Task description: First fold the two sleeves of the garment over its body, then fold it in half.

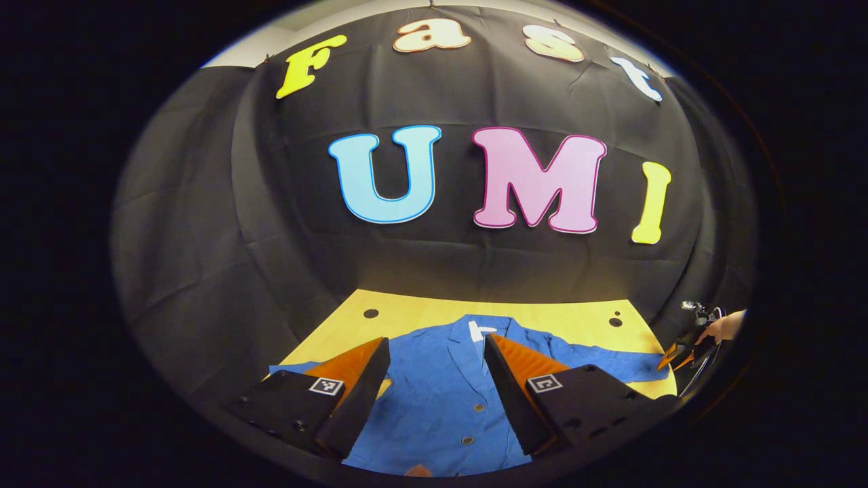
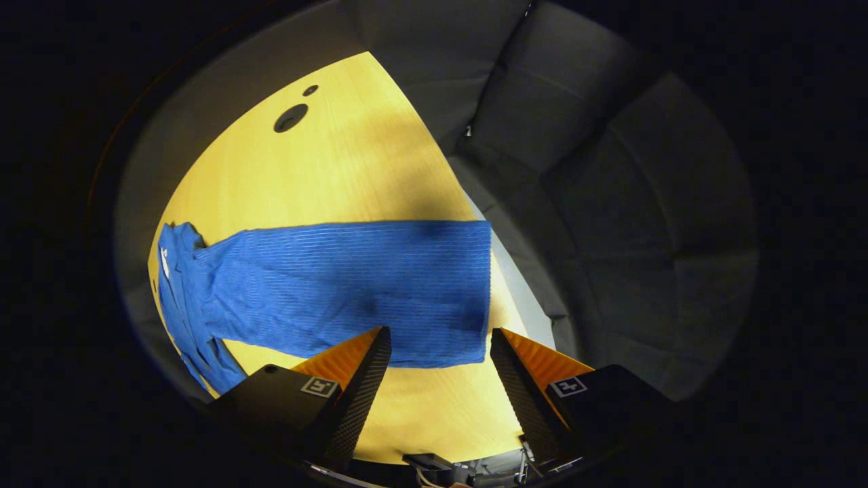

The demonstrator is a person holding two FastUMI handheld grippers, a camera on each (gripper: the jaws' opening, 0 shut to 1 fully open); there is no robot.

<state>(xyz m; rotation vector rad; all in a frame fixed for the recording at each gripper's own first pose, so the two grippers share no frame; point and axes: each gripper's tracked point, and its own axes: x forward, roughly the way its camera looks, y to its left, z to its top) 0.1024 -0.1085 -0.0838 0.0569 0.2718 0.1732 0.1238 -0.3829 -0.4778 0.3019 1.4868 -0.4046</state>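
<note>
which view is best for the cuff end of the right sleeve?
The right gripper view: the sleeve lies flat along the table, its cuff edge straight and whole, just beyond the open right gripper. In the left gripper view that sleeve is a thin strip far off.

Light falls from above onto the yellow wooden table (image 2: 352, 169), which is bright, while the black cloth wall (image 1: 203, 257) around it stays dim and fades to near dark toward the rim. In the right gripper view a soft shadow crosses the table at about 1 o'clock, and darker patches lie on the blue sleeve (image 2: 352, 285), whose weave shows a faint moiré ripple. Both views bend strongly at the edges. In the left gripper view the hand (image 1: 724, 327) at 4 o'clock looks smeared, possibly from distortion.
</note>
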